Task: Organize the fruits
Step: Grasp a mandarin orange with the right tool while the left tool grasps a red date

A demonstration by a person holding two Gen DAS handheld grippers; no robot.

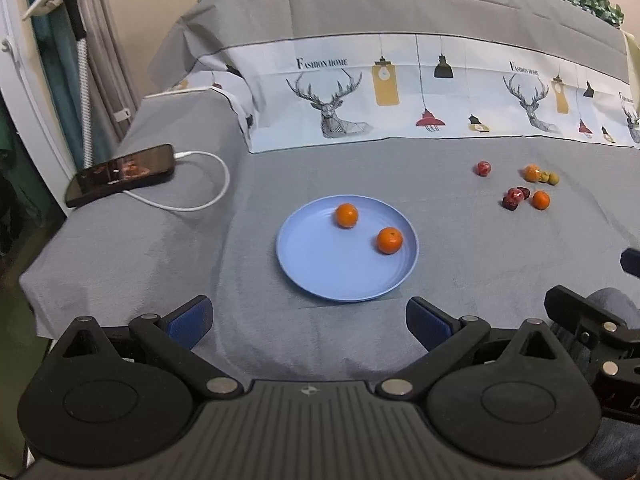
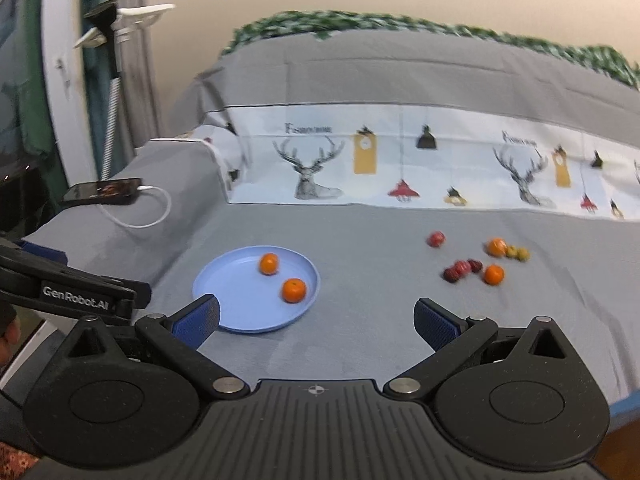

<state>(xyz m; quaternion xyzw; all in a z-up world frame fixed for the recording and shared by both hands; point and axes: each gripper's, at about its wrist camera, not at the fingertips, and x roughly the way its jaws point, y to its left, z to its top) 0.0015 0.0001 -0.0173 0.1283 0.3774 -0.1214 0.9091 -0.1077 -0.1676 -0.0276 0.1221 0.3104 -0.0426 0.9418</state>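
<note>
Nearby, phone (image 1: 120,174) on cable (image 1: 200,184), left of blue plate (image 1: 320,272), loose fruits (image 1: 524,188) well right

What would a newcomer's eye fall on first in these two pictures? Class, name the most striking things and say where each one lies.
First comes the blue plate on the grey cloth, with two oranges in it, lying apart. To its right a loose cluster of small fruits, orange, red and green, lies scattered on the cloth. At far left a phone lies plugged into a white cable, and both the left gripper and the right gripper are open and hold nothing.
</note>
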